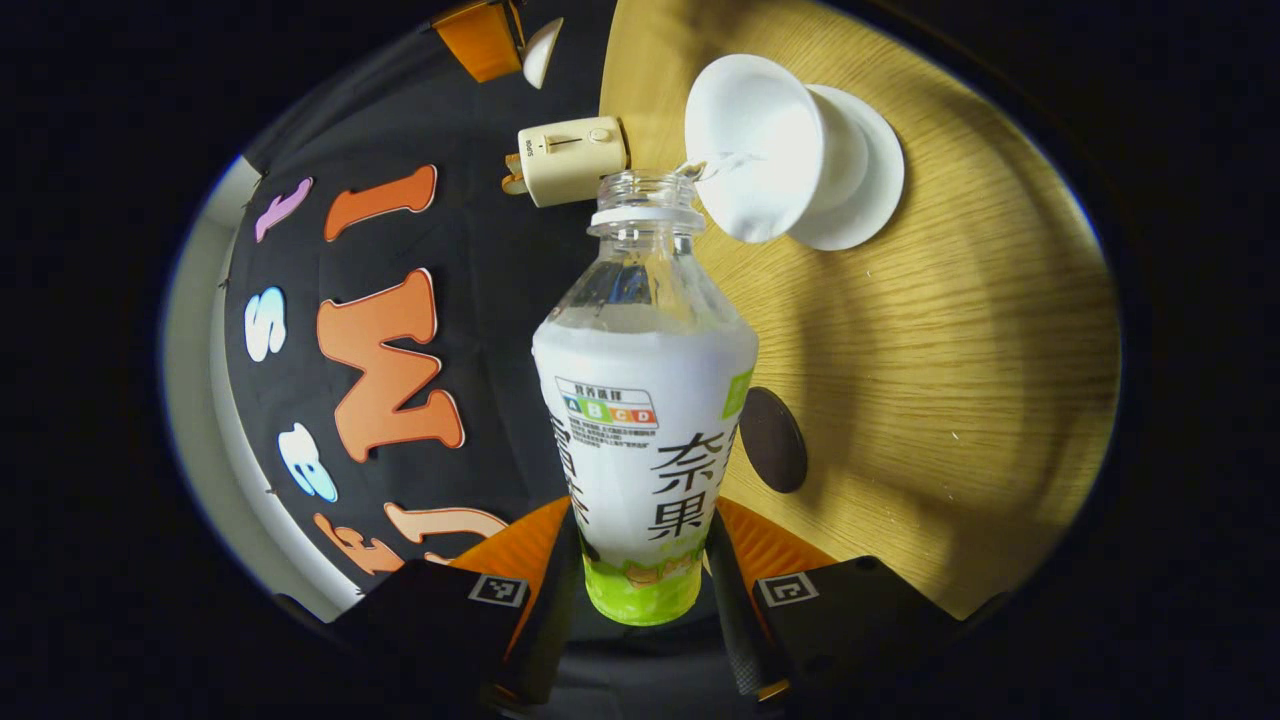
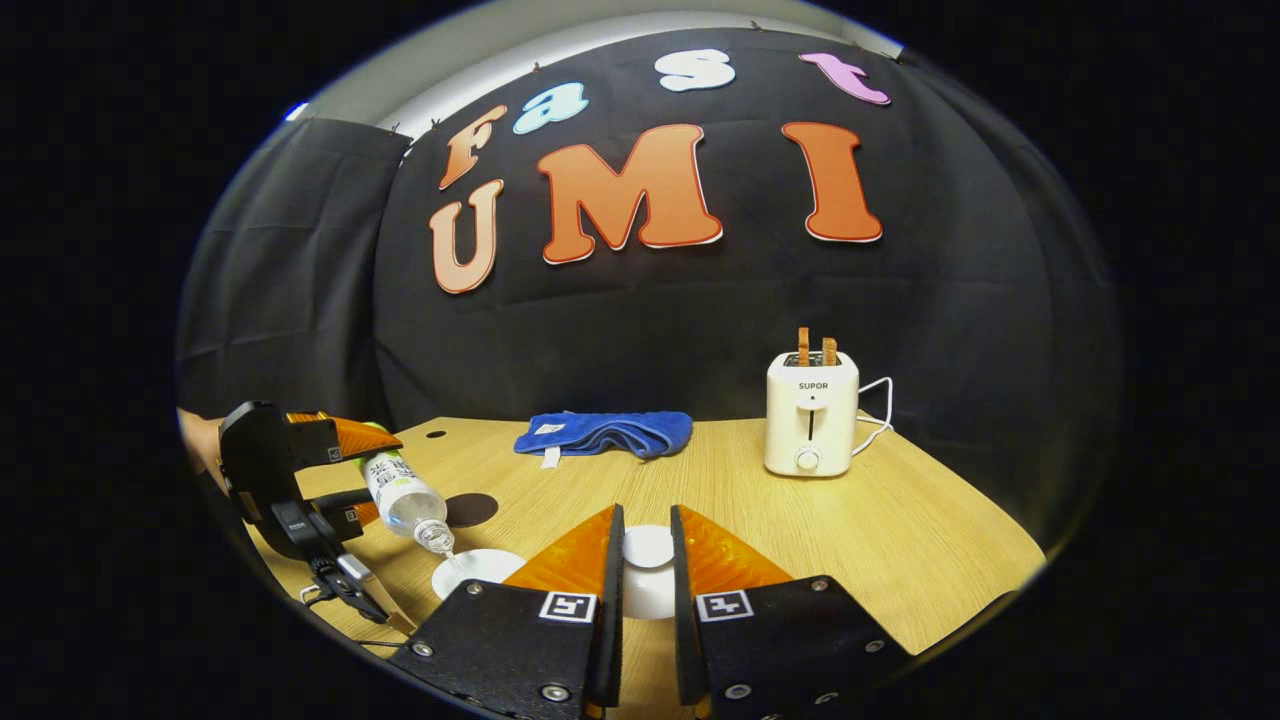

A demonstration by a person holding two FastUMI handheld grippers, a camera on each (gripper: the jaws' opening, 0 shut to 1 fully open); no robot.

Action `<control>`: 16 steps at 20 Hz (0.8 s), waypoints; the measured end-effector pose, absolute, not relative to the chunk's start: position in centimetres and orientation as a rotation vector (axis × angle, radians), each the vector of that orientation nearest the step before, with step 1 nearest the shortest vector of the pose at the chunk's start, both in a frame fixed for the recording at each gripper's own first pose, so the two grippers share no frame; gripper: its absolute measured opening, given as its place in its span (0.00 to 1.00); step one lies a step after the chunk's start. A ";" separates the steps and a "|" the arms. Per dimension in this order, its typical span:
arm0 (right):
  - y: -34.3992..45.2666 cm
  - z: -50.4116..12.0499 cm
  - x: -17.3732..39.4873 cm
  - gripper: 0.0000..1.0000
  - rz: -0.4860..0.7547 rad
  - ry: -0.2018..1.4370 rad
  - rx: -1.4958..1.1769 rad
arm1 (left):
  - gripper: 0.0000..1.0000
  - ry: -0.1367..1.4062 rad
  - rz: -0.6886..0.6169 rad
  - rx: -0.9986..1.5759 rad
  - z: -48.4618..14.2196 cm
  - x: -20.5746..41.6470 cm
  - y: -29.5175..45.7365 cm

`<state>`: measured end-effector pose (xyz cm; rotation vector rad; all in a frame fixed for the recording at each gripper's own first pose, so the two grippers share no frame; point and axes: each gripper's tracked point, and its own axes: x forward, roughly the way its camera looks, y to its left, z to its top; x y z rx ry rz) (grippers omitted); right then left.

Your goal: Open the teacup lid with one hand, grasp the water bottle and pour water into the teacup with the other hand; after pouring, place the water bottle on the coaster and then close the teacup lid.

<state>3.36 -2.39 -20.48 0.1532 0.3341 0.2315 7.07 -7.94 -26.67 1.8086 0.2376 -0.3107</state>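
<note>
The left gripper clamps the clear plastic water bottle by its labelled base, tilting its open neck over the white teacup, where water streams in. The cup's saucer sits on the wood-grain table, with the dark round coaster beside the bottle. The right gripper pinches the round white lid. Beyond stand a cream toaster and a crumpled blue cloth.

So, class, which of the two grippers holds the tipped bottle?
The left gripper, clamped on the water bottle tilted over the teacup; the right gripper grips the white lid instead.
</note>
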 end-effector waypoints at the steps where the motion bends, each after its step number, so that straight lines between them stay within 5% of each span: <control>1: -2.5 -20.6 3.3 0.22 0.231 0.337 0.151 | 0.67 0.236 -0.311 1.814 -26.7 7.1 -8.0; 16: -2.4 -20.8 3.2 0.22 0.243 0.340 0.145 | 0.70 0.210 -0.330 1.872 -26.1 7.2 -8.4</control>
